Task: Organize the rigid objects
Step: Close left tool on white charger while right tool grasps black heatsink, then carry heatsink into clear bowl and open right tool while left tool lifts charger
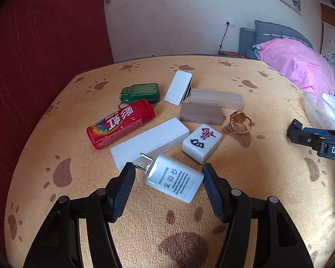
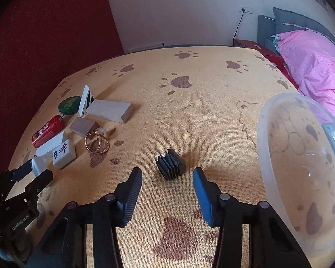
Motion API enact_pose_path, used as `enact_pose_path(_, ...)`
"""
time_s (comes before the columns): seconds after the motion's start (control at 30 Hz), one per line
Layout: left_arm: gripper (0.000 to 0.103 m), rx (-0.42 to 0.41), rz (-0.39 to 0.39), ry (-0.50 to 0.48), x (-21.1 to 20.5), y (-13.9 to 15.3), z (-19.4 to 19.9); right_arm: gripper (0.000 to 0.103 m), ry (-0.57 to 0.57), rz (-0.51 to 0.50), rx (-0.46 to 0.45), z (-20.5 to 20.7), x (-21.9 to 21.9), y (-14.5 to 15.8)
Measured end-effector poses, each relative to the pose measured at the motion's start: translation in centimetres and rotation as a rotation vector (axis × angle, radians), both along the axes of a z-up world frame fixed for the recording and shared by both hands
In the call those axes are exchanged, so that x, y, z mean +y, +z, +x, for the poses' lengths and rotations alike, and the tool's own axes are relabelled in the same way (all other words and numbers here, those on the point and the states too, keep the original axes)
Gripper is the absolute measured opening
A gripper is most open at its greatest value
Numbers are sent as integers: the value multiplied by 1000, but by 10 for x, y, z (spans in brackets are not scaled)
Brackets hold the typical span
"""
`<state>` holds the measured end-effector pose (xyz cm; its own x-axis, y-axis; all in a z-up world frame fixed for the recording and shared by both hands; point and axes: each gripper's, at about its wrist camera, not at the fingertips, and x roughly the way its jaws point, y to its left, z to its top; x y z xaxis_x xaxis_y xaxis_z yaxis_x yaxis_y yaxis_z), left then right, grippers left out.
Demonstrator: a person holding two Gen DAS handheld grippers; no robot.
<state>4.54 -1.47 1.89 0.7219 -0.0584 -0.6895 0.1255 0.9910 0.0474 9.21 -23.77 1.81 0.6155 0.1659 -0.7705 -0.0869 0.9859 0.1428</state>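
A white power adapter (image 1: 173, 178) lies slantwise between my left gripper's (image 1: 168, 169) pads: one pad meets its prongs, the other its far corner, so the jaws are shut on it. The right wrist view shows the same grip on the adapter (image 2: 39, 164) at the far left. My right gripper (image 2: 167, 171) stands open, and a small black ribbed piece (image 2: 170, 167) rests on the paw-print cloth (image 2: 189, 116) just ahead of its tips, untouched. Beyond the adapter lie a mahjong tile (image 1: 202, 143), a long white block (image 1: 149, 143) and a red candy can (image 1: 120, 124).
Further back are a green tin (image 1: 140, 92), a striped white block (image 1: 178, 87), a pale block (image 1: 216, 99), a brown block (image 1: 201, 114) and gold rings (image 1: 237, 121). A clear plastic bowl (image 2: 301, 167) sits at the right. A pink quilt (image 2: 312, 67) lies past the table's edge.
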Motion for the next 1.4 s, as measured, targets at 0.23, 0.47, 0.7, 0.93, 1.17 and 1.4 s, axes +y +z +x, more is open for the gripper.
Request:
enact_pose_path(0.23, 63, 3, -1, 1, 0, -1, 0, 29, -18, 6, -6, 4, -4, -4)
enact_pose_path(0.47, 63, 16, -3, 7, 0, -3, -1, 29, -9, 20, -36, -12, -5, 4)
enact_pose_path(0.7, 63, 17, 5, 17, -2, -4, -1, 29, -23, 58, -77, -36, -20, 19)
enact_pose_path(0.93, 62, 17, 42, 37, -7, -3, 0, 29, -87, 59, -125, -57, -52, 33)
enact_pose_path(1.17, 62, 37, 26, 56, -8, 2, -2, 29, -198, 42, -129, -67, -96, 29)
enact_pose_path(1.4, 62, 30, 25, 51, -17, 13, -10, 32, -277, 4, -156, -76, -124, 26)
